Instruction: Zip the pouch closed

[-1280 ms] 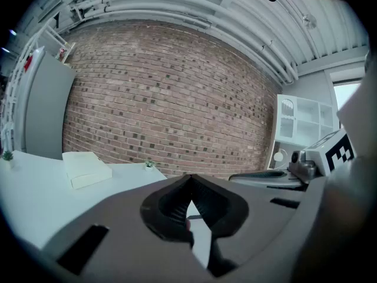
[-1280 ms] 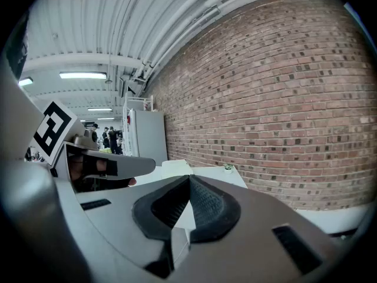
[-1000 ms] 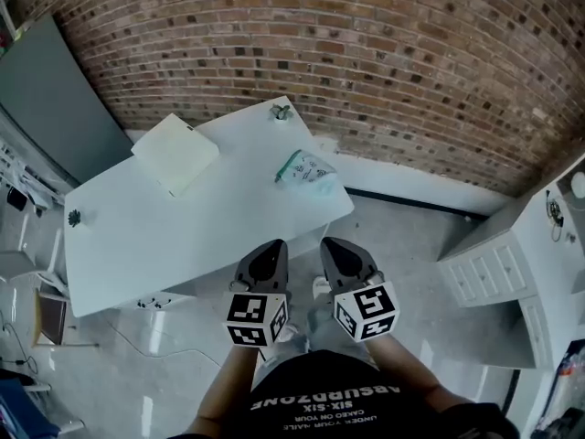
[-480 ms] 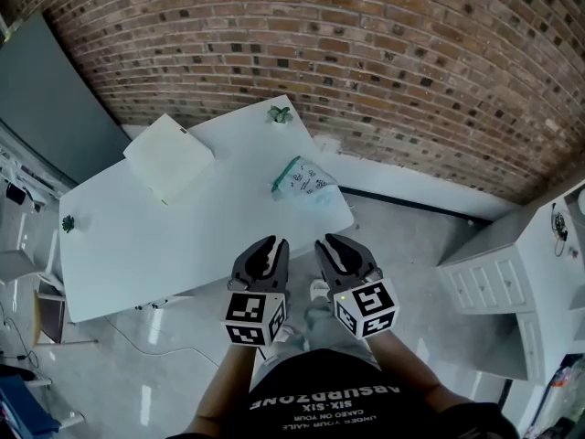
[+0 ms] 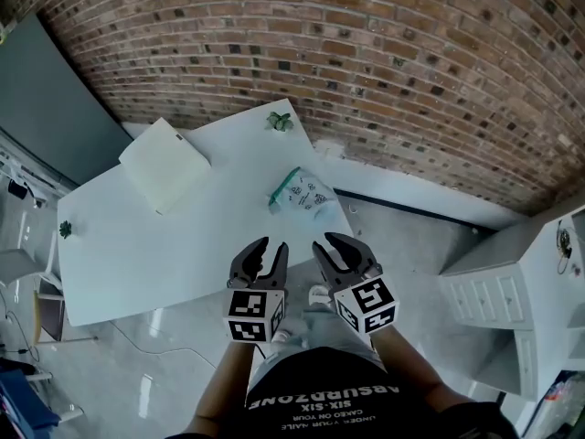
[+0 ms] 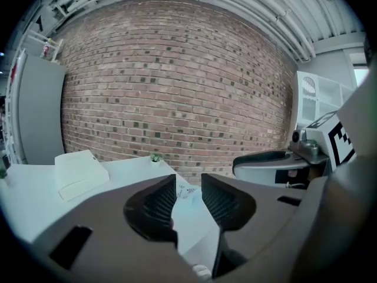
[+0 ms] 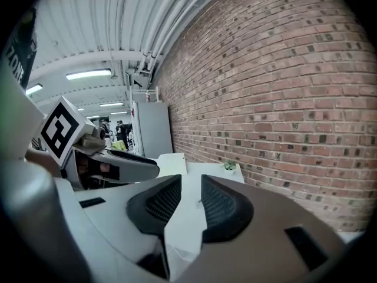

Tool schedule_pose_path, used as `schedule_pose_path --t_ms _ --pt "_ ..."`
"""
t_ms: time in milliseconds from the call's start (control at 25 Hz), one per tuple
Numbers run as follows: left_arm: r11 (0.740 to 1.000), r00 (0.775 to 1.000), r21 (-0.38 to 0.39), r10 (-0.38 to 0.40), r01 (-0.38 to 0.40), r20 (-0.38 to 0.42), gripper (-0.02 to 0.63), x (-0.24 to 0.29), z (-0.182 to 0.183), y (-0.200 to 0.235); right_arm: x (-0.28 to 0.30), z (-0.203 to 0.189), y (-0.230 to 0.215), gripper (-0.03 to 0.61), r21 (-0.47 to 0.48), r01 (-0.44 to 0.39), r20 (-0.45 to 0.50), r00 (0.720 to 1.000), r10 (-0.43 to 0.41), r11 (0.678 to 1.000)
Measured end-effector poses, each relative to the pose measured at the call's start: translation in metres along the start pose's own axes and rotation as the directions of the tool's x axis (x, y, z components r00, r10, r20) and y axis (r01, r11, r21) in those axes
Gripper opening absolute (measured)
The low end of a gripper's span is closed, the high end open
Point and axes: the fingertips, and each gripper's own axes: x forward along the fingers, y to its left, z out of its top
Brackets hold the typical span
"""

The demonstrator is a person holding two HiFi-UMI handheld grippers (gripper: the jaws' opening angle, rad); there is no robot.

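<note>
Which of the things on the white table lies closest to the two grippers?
The clear pouch with the green strip, by the right edge of the table. The white pad and the small plant lie farther off.

Bright, even indoor light. Ceiling strip lamps (image 7: 88, 73) glow at ten o'clock in the right gripper view. The white desk (image 5: 164, 245) looks washed out, with soft shadows. Fisheye distortion bends the brick wall (image 5: 366, 71) in every view. Both gripper views have black corners, and the close fingers (image 6: 154, 205) look soft.
</note>
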Motion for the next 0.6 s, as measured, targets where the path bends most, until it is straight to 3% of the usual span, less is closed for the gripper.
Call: schedule_pose_path --t_ms 600 --pt "0.989 0.988 -0.032 0.14 -0.142 -0.058 0.115 0.054 -0.002 0.019 0.037 -0.003 -0.053 0.083 -0.098 -0.144 -0.062 0.988 0.138 0.985"
